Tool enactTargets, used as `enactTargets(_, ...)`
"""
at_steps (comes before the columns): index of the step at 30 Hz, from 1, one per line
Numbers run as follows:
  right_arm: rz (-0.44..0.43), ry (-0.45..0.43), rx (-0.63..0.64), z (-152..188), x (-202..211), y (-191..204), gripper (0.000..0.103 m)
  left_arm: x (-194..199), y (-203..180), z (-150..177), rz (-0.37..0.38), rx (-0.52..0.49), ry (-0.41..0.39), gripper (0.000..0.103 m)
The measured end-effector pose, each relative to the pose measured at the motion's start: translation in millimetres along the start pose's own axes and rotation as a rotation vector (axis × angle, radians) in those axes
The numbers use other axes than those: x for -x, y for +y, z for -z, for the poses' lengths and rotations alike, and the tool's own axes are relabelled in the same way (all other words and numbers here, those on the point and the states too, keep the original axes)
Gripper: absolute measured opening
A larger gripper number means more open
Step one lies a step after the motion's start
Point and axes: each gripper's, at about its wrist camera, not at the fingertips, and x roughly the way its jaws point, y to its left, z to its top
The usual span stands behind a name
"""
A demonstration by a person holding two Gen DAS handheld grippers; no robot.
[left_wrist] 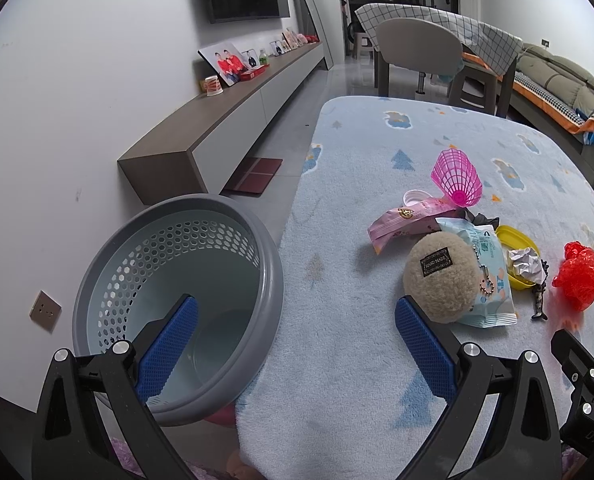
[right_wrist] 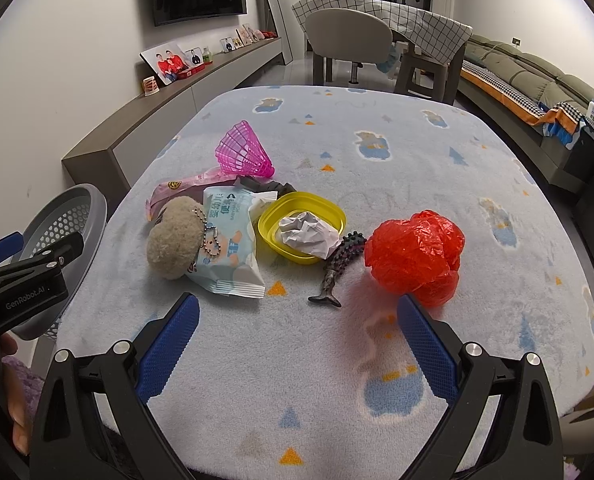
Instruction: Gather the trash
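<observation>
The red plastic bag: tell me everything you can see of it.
The red plastic bag is thin, glossy, translucent film crumpled into a loose, lumpy ball. It lies on the fleece table cover, casting a reddish glow beside it. It sits apart, right of the dark toy fish; nothing grips it. The right tongs stand open before it.

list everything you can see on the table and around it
shuttlecock: 1, pink, far end of pile
snack wrapper: 1, pink, behind plush
plush keychain: 1, beige, left of pile
wipes pack: 1, light blue, under plush
lid: 1, yellow, centre
crumpled paper: 1, white, in lid
fish toy: 1, dark, beside lid
plastic bag: 1, red, right
basket: 1, grey, left of table
left claw: open
right claw: open
</observation>
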Motion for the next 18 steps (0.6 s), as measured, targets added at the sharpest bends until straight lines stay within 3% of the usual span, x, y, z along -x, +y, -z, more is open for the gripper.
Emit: enactTargets(18, 0.0, 0.0, -0.001, 0.5, -0.2, -0.1, 0.095, 0.9, -5.0, 2.8, -0.002, 0.0, 0.0, 0.097)
